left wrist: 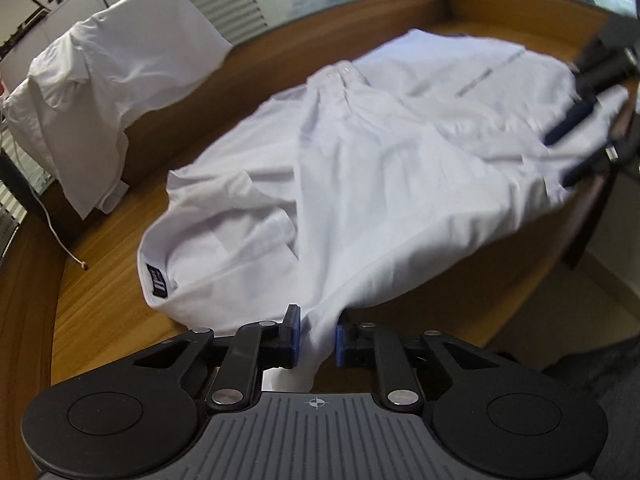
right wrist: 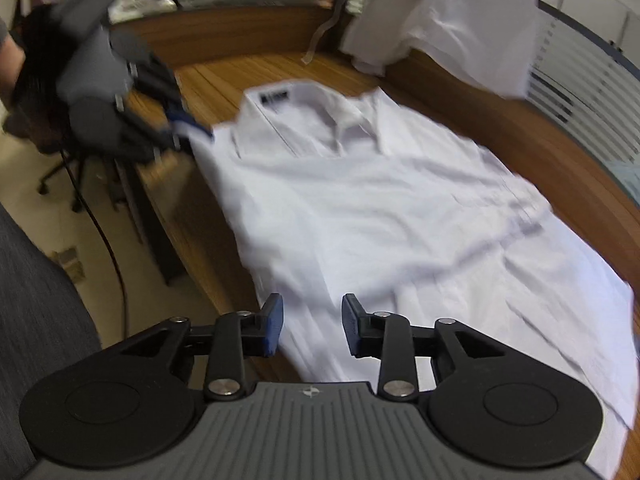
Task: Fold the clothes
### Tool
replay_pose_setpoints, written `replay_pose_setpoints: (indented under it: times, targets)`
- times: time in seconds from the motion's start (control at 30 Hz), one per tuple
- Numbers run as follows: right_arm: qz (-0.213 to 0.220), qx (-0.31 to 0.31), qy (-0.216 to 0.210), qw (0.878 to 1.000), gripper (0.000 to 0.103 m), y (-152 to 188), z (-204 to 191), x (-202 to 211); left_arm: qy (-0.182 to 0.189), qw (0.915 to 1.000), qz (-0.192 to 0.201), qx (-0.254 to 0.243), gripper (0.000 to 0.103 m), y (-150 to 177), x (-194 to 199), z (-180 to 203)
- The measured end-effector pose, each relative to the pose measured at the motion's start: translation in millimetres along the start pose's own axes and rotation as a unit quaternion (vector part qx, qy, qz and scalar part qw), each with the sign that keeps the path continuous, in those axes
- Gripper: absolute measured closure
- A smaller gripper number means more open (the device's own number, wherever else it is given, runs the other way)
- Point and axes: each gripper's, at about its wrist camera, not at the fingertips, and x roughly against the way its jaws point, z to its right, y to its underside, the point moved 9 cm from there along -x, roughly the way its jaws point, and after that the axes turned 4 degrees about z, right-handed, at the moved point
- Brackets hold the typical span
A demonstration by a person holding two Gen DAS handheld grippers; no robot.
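A white collared shirt point(left wrist: 380, 160) lies spread on the wooden table point(left wrist: 104, 280), its collar and dark label toward my left gripper. My left gripper point(left wrist: 318, 336) is shut on a pinch of the shirt's shoulder cloth near the collar and lifts it slightly. The same shirt point(right wrist: 380, 208) fills the right wrist view. My right gripper point(right wrist: 312, 326) is open, its blue pads hovering over the shirt's near edge, with no cloth between them. The left gripper shows blurred at the far corner of the shirt in the right wrist view point(right wrist: 188, 124). The right gripper appears blurred in the left wrist view point(left wrist: 576, 136).
A second white garment point(left wrist: 112, 92) is draped over a raised ledge at the back; it also shows in the right wrist view point(right wrist: 448, 20). A white cord point(left wrist: 52, 224) lies on the table. An office chair base point(right wrist: 72, 176) stands on the floor beside the table's curved edge.
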Motion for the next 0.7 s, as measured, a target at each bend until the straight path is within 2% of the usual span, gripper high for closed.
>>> replay_pose_setpoints:
  times: [0.13,0.3,0.4,0.43,0.5,0.53,0.57,0.7]
  targets:
    - [-0.050,0.026,0.059,0.997,0.062,41.5,15.6,4.7,-0.005,0.9995,0.003,0.032,0.088,-12.9,1.7,-6.4]
    - [-0.087,0.043,0.095,0.991,0.062,78.8,34.8,13.0,-0.009,0.9968,-0.002,0.079,0.088,-23.1,2.8,-13.5]
    - [-0.095,0.054,0.110,0.988,0.063,89.1,46.2,13.2,-0.011,0.9957,-0.001,0.092,0.088,-26.3,4.2,-15.8]
    - [-0.095,0.056,0.111,0.988,0.068,90.1,48.7,13.3,-0.011,0.9954,-0.001,0.095,0.088,-25.9,5.1,-15.5]
    - [-0.094,0.066,0.112,0.987,0.092,88.5,48.9,14.5,-0.012,0.9948,-0.003,0.102,0.089,-25.1,7.0,-15.0]
    - [-0.093,0.070,0.112,0.987,0.098,87.7,48.9,15.1,-0.012,0.9944,-0.003,0.105,0.090,-24.0,8.1,-13.7]
    - [-0.092,0.075,0.112,0.987,0.101,86.9,49.0,15.7,-0.014,0.9942,-0.003,0.107,0.091,-22.7,9.7,-13.2]
    - [-0.093,0.076,0.104,0.987,0.102,75.8,47.3,34.2,-0.015,0.9909,-0.005,0.134,0.092,-17.6,21.1,-16.4]
